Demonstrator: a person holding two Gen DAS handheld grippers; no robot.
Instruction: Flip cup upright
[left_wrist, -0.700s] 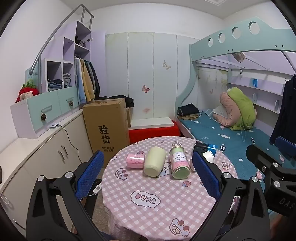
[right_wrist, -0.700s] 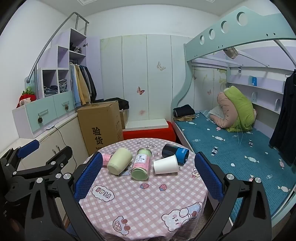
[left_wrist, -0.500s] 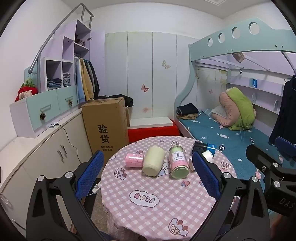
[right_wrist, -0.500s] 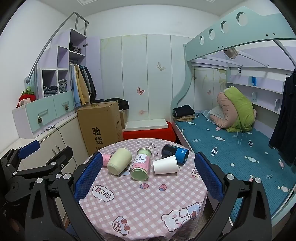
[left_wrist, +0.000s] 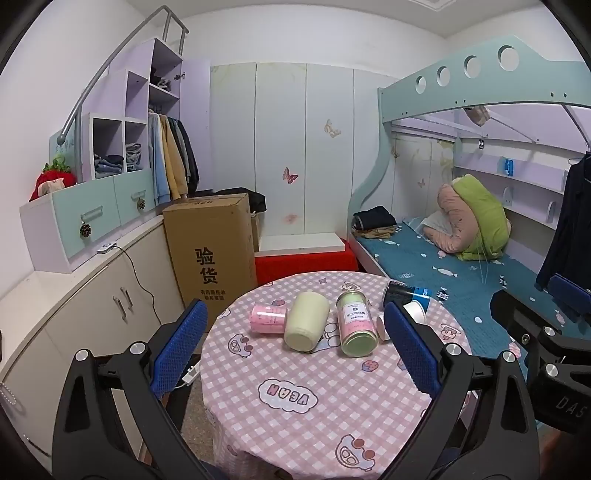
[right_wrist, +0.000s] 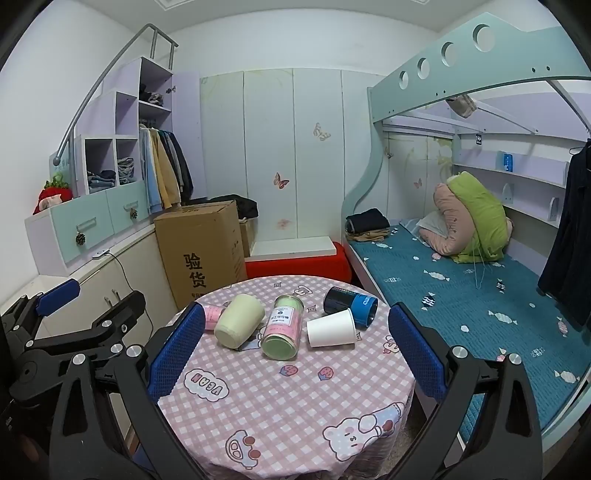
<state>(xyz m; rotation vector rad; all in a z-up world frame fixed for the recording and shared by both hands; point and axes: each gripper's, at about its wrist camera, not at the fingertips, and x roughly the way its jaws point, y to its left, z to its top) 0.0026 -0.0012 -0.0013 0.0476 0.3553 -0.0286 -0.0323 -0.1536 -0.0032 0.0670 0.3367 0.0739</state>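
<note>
Several cups lie on their sides on a round table with a pink checked cloth (left_wrist: 295, 406) (right_wrist: 280, 398). From left: a pink cup (left_wrist: 267, 318) (right_wrist: 214, 315), a cream cup (left_wrist: 306, 320) (right_wrist: 239, 320), a clear pink-and-green labelled cup (left_wrist: 356, 325) (right_wrist: 282, 328), a white paper cup (right_wrist: 331, 328) (left_wrist: 415, 312) and a dark and blue cup (right_wrist: 351, 303) (left_wrist: 404, 293). My left gripper (left_wrist: 291, 350) is open and empty, above the table's near side. My right gripper (right_wrist: 295, 354) is open and empty, also short of the cups.
A tall cardboard box (left_wrist: 212, 251) stands behind the table on the left, with cabinets (left_wrist: 74, 314) along the left wall. A red bench (left_wrist: 303, 260) is behind. A bunk bed with a teal mattress (right_wrist: 461, 288) is on the right.
Both grippers have shifted slightly; the cups have not moved.
</note>
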